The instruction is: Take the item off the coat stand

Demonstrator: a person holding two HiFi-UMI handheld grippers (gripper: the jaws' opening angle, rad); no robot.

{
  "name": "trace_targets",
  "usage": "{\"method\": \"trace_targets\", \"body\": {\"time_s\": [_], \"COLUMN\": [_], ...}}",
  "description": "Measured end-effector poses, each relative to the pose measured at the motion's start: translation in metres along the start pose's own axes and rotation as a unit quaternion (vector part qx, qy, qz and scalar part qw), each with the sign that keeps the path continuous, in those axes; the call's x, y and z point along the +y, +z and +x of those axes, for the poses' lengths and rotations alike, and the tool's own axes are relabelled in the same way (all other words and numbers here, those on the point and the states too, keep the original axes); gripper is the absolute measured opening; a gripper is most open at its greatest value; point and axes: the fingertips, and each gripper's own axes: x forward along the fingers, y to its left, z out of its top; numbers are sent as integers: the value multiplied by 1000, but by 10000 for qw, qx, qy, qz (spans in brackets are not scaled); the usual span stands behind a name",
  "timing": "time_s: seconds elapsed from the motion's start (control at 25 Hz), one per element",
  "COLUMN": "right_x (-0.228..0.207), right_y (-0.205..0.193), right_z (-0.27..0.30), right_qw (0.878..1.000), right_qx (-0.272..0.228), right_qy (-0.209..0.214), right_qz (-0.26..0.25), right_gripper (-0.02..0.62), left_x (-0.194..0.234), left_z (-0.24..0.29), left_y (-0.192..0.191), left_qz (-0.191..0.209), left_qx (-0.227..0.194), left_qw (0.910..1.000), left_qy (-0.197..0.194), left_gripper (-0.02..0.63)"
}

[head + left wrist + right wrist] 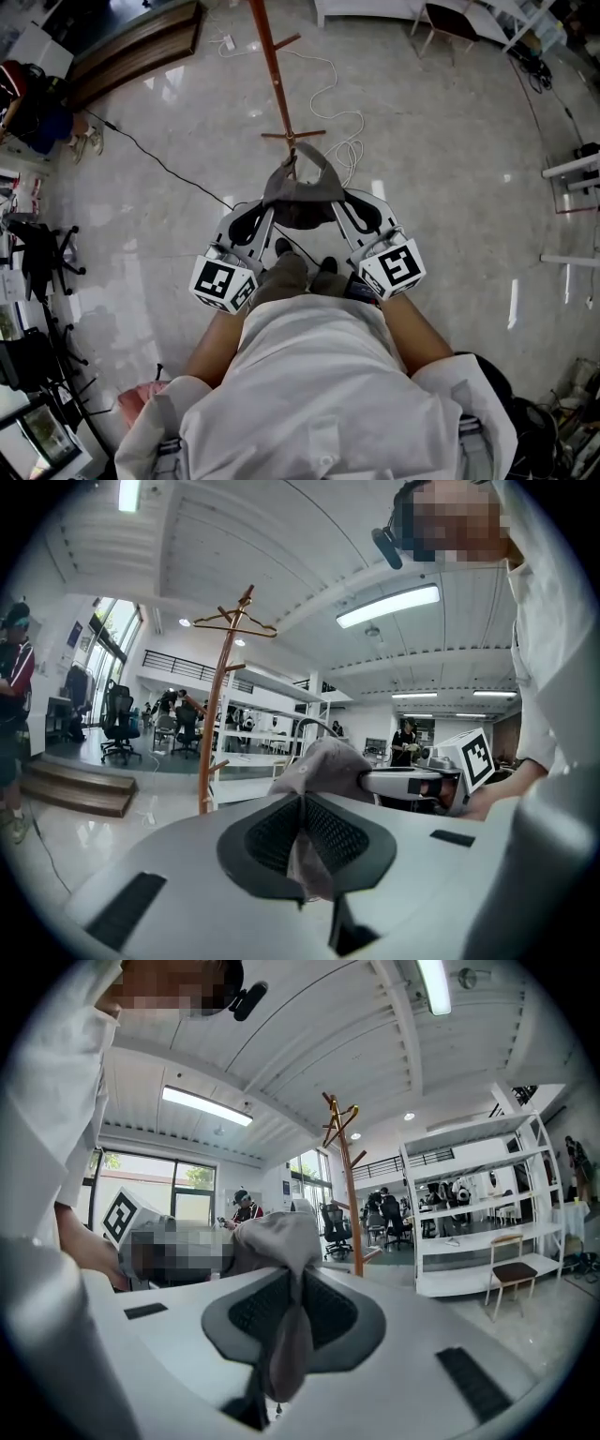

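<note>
A grey cap [302,192] hangs in the air between both grippers, in front of the person's chest. It is clear of the brown wooden coat stand [273,67], which stands just beyond it. My left gripper [273,202] is shut on the cap's left edge, and grey fabric is pinched between its pads [302,841]. My right gripper [335,202] is shut on the right edge, with cloth hanging out of its jaws [292,1321]. The cap [323,766] bulges up between the two grippers. The coat stand [220,705] [347,1185] carries only a bare hanger at its top.
A white cable [342,122] and a black cable [159,159] run over the glossy floor near the stand's foot. A wooden step [141,42] lies far left. White shelving [478,1213] and a chair [511,1274] stand to the right. Office chairs and people are in the background.
</note>
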Motion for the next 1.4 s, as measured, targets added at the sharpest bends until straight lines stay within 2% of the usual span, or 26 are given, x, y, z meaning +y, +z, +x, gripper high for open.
{"method": "trace_targets", "body": {"time_s": [0.24, 0.44, 0.84, 1.04, 1.4], "right_x": [12, 35, 75, 74, 73], "right_y": [-9, -6, -15, -15, -13], "right_z": [3, 10, 31, 30, 30], "right_qw": [9997, 9993, 9987, 9980, 9975], "right_qx": [54, 17, 68, 59, 58], "right_qy": [-95, -297, -442, -572, -643], "right_qz": [229, 245, 246, 245, 287], "right_gripper": [54, 52, 49, 48, 48], "left_x": [2, 11, 42, 40, 42], "left_z": [-11, -33, -63, -63, -60], "left_y": [-4, -1, -9, -10, -9], "left_qz": [-61, -14, -164, -195, -318], "left_qx": [-100, -126, -151, -183, -176], "left_qw": [9998, 9989, 9976, 9960, 9948], "left_qy": [-151, -446, -654, -852, -947], "left_gripper": [35, 35, 35, 35, 35]}}
